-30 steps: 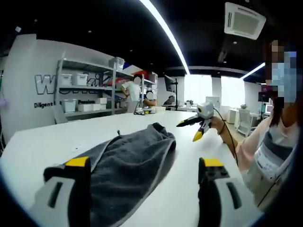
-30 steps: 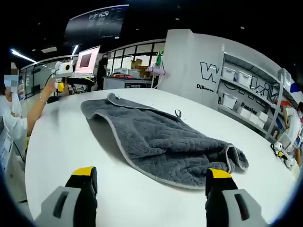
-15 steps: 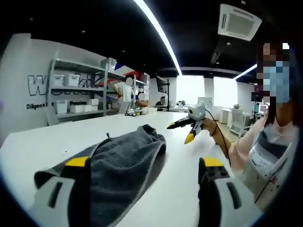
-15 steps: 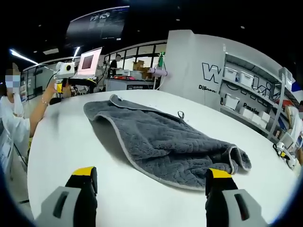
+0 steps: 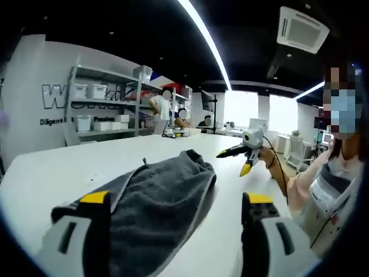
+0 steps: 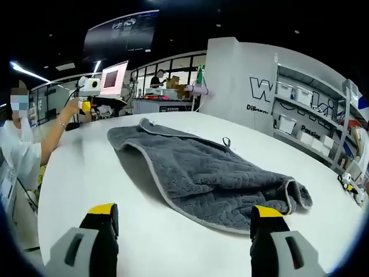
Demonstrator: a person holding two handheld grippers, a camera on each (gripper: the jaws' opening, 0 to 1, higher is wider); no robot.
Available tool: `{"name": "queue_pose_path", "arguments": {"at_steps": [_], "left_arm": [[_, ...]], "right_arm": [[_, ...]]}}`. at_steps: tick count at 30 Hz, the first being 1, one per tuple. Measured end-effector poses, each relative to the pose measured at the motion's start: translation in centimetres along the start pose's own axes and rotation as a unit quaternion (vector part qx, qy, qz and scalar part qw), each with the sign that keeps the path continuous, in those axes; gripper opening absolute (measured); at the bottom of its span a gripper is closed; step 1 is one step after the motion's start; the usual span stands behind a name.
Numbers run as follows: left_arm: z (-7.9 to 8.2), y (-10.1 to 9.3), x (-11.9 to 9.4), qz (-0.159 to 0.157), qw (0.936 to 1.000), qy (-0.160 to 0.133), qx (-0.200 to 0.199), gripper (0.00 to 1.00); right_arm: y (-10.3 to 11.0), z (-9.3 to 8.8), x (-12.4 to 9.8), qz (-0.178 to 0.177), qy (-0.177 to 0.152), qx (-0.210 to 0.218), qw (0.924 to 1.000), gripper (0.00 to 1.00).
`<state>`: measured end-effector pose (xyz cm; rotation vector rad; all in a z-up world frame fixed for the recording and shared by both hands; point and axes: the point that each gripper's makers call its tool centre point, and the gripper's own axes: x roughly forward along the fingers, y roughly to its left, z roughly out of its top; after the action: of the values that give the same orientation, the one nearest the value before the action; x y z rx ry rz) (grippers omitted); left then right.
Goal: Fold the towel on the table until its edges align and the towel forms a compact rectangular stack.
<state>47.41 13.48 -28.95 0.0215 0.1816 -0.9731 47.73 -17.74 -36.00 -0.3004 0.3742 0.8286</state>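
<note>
Grey terry towel (image 6: 207, 176) lies rumpled mid white table (image 6: 86, 179).
Left gripper (image 5: 176, 210) and right gripper (image 6: 183, 222): jaws spread, holding nothing.

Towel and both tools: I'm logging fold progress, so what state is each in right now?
Towel: lying on the table, loosely folded over, edges not aligned, held by neither tool.
Left tool: open, holding nothing, towel between its jaws in view.
Right tool: open, holding nothing, short of the towel.
</note>
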Motion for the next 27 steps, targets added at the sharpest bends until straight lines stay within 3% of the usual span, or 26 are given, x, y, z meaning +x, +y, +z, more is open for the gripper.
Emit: {"name": "queue_pose_path", "arguments": {"at_steps": [3,7,10,14,19,24,27], "left_arm": [[0.0,0.5,0.0,0.003,0.9999,0.013,-0.001,0.98],[-0.5,2.7,-0.2,0.022,0.9984,0.053,0.005,0.95],[-0.8,4.3,-0.4,0.031,0.9978,0.054,-0.024,0.94],[-2.4,6.6,-0.4,0.055,0.9943,0.053,-0.074,0.88],[-5.0,9.5,0.0,0.101,0.9871,0.077,-0.098,0.84],[-6.1,9.3,1.7,0.123,0.9815,0.052,-0.138,0.8],[-7.1,9.1,2.4,0.132,0.9779,0.067,-0.147,0.72]], "right_arm": [[0.0,0.2,0.0,0.001,-0.004,0.0,1.0,0.99],[0.3,0.3,-0.1,0.004,-0.007,-0.002,1.0,0.99],[0.4,0.4,-0.1,0.007,-0.009,-0.003,0.9999,0.99],[0.6,0.6,-0.2,0.01,-0.012,-0.005,0.9999,0.99],[0.9,0.8,-0.3,0.014,-0.017,-0.007,0.9997,0.99],[1.2,0.8,-0.2,0.019,-0.017,-0.01,0.9996,0.99],[1.3,0.8,-0.1,0.02,-0.015,-0.012,0.9996,0.99]]}}
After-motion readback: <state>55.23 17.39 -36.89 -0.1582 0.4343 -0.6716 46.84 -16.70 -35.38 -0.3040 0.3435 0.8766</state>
